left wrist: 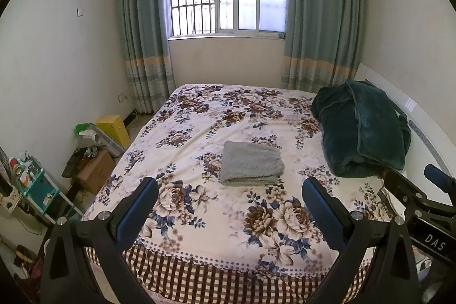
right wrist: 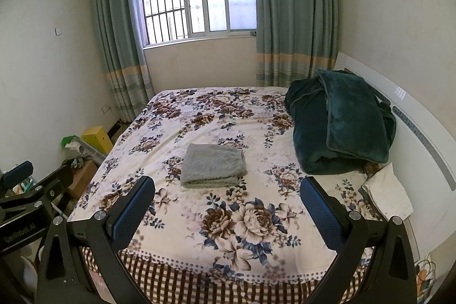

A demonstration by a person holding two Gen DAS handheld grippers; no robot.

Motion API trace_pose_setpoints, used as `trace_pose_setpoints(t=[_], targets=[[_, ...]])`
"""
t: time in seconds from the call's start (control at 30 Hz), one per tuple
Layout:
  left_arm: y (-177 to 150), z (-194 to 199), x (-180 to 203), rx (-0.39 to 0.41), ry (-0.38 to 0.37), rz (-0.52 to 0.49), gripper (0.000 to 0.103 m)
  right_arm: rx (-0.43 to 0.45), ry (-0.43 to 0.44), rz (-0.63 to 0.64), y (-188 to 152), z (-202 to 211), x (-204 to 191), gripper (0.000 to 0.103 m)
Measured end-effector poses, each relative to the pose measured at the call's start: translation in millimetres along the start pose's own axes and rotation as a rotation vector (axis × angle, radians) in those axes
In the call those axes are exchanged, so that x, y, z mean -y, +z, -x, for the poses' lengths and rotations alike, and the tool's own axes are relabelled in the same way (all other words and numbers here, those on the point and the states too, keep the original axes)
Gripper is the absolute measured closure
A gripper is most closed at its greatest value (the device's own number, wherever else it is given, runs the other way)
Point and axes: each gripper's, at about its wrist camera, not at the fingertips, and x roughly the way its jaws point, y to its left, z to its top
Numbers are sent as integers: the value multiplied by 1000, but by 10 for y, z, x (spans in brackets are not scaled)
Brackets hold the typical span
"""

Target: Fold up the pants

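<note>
While both grippers are hanging back above the near edge of the bed (left wrist: pixel 199 269), the grey pants (left wrist: pixel 251 163) are lying as a compact folded bundle in the middle of each frame, on the floral bedspread and well apart from the dark green blanket (left wrist: pixel 362 130) heaped at the right. The left gripper (left wrist: pixel 229 204) is holding its jaws wide with nothing between them, and the right gripper (right wrist: pixel 226 204) is doing the same; neither is touching the fabric. Judging by the layered edges, the folding appears done or nearly so, so the hands seem to be pausing after the last fold. Any next move is calling only for a check of the bundle's squareness, perhaps a light press on its upper layer.
</note>
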Motion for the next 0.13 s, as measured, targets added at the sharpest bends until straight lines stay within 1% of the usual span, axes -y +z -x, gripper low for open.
trace_pose_setpoints(t=[0.13], targets=[[-11,19,-27,9,1,-2,0,4,1,-1,-18,31,-55,0]])
